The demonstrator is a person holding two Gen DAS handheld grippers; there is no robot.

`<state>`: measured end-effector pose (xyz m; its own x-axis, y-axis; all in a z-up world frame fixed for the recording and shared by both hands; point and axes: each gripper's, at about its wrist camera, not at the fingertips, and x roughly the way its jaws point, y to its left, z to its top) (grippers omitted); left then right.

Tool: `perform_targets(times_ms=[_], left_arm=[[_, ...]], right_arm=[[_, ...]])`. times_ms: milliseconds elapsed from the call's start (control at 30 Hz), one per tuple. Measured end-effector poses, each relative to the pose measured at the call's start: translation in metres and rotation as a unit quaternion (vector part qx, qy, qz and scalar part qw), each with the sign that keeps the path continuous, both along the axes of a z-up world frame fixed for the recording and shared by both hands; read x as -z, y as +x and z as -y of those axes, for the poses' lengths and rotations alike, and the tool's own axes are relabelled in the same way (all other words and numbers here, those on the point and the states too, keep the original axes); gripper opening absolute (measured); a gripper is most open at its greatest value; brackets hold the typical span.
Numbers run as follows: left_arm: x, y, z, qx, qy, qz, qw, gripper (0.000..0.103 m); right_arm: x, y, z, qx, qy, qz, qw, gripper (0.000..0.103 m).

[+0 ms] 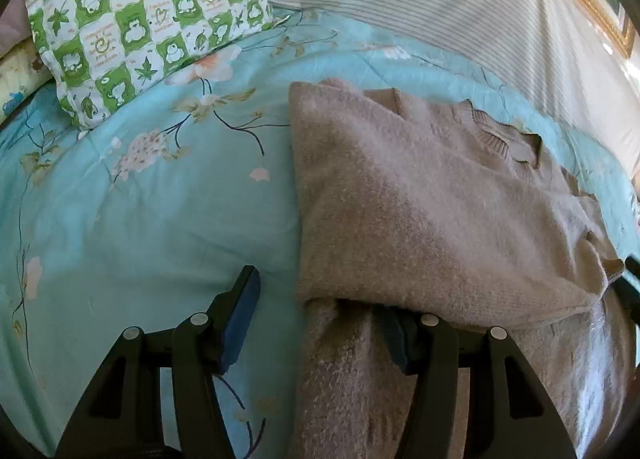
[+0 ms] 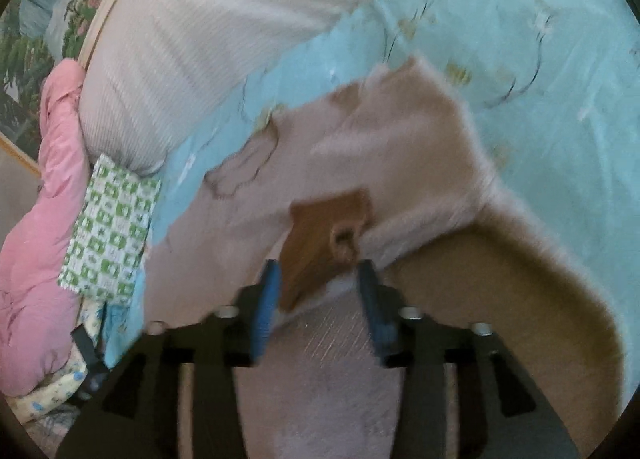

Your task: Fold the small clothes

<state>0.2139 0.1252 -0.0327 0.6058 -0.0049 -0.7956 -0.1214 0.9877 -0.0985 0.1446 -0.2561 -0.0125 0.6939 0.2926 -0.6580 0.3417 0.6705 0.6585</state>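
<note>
A fuzzy pinkish-beige sweater [image 1: 420, 199] lies on the light blue floral bedspread [image 1: 140, 199], part of it folded over. My left gripper [image 1: 320, 315] is open at the sweater's near left edge; its left finger [image 1: 240, 323] rests on the bedspread and the right finger is tucked under the folded layer. In the blurred right wrist view, my right gripper [image 2: 318, 287] is open, its pads astride a brown tag with a loop [image 2: 324, 235] on the sweater [image 2: 400, 159]. The right gripper's tip also shows in the left wrist view [image 1: 628, 279].
A green-and-white checked pillow [image 1: 140, 19] and a striped white pillow [image 1: 440, 7] lie at the head of the bed. A pink quilt [image 2: 44, 239] is bunched at the left. A framed picture [image 2: 40, 19] hangs behind.
</note>
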Motion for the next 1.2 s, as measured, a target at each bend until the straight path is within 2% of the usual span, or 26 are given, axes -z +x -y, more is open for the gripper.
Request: perform_targets(times_ms=[100,167,200,267,333,367,433,533,600,633,733,833,967,1133,1200], left_arm=[[0.0,0.0,-0.002,-0.001,-0.004,0.0,1.0,0.058],[0.001,0.001,-0.003,-0.002,-0.003,-0.001,1.0,0.058],[0.001,0.001,-0.002,-0.002,-0.003,-0.001,1.0,0.058],[0.001,0.002,-0.003,-0.002,-0.001,-0.001,1.0,0.058],[0.001,0.003,-0.002,-0.004,0.001,-0.003,1.0,0.058],[0.001,0.004,-0.002,-0.004,0.002,-0.003,1.0,0.058],[0.0,0.006,-0.002,-0.005,0.005,-0.003,1.0,0.058],[0.0,0.008,-0.004,-0.01,0.006,-0.003,0.9999,0.059],[0.0,0.009,-0.006,-0.012,-0.002,-0.003,0.9999,0.061],[0.0,0.009,-0.005,-0.013,-0.003,-0.002,0.9999,0.061],[0.0,0.007,-0.003,-0.016,0.003,0.0,0.9999,0.061],[0.0,0.005,-0.009,-0.028,-0.014,-0.001,0.9995,0.061],[0.002,0.004,-0.019,-0.029,-0.04,-0.005,0.9987,0.061],[0.0,0.0,-0.018,-0.008,-0.03,-0.019,0.9993,0.061],[0.0,-0.003,-0.019,0.005,-0.031,-0.028,0.9991,0.061]], right_arm=[[-0.002,0.007,0.01,0.007,0.0,0.005,1.0,0.055],[0.006,0.021,0.006,-0.021,0.002,-0.007,1.0,0.06],[0.015,0.031,0.003,-0.033,-0.004,-0.028,0.999,0.06],[0.024,0.039,-0.005,-0.054,-0.002,-0.034,0.998,0.058],[0.022,0.046,-0.018,-0.083,-0.024,-0.032,0.996,0.041],[0.016,0.046,-0.024,-0.096,-0.026,-0.021,0.995,0.006],[-0.008,0.045,-0.021,-0.103,-0.005,0.023,0.994,0.008],[-0.07,0.026,-0.001,-0.073,-0.048,0.11,0.99,0.008],[-0.086,0.019,0.014,-0.053,-0.074,0.122,0.988,0.008],[-0.082,0.02,0.023,-0.05,-0.087,0.109,0.989,0.008],[-0.038,0.028,0.041,-0.053,-0.055,0.051,0.996,0.008],[-0.007,0.033,0.036,-0.065,-0.053,0.02,0.996,0.008],[0.006,0.03,0.031,-0.068,-0.068,0.019,0.995,0.008],[0.024,0.023,0.027,-0.081,-0.092,-0.018,0.992,0.01],[0.025,0.02,0.023,-0.083,-0.095,-0.023,0.992,0.016]])
